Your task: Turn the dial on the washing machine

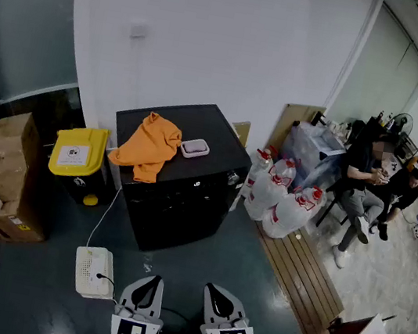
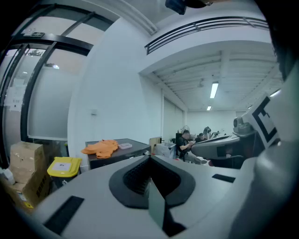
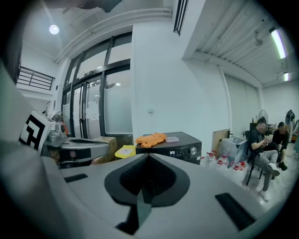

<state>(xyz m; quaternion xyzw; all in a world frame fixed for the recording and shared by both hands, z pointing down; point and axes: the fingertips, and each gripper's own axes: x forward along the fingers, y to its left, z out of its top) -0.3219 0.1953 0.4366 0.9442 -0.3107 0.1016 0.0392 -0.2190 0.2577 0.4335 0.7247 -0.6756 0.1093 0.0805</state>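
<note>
A black washing machine [image 1: 177,189] stands against the white wall, some way ahead of me across the floor. Its silver dial [image 1: 232,178] sits at the right end of the front panel, also showing as the dial [image 3: 193,150] in the right gripper view beside a lit display. An orange cloth [image 1: 148,144] and a small pale tray [image 1: 195,148] lie on its top. My left gripper [image 1: 150,279] and right gripper [image 1: 215,290] are side by side at the bottom of the head view, both shut and empty, far short of the machine. The left gripper [image 2: 150,158] and right gripper [image 3: 148,157] show jaws pressed together.
A yellow-lidded bin [image 1: 78,152] and cardboard boxes [image 1: 2,167] stand left of the machine. Several water jugs [image 1: 283,198] and a wooden pallet [image 1: 302,277] lie to its right. A white device [image 1: 92,271] with a cable sits on the floor near my left gripper. People [image 1: 365,180] sit at far right.
</note>
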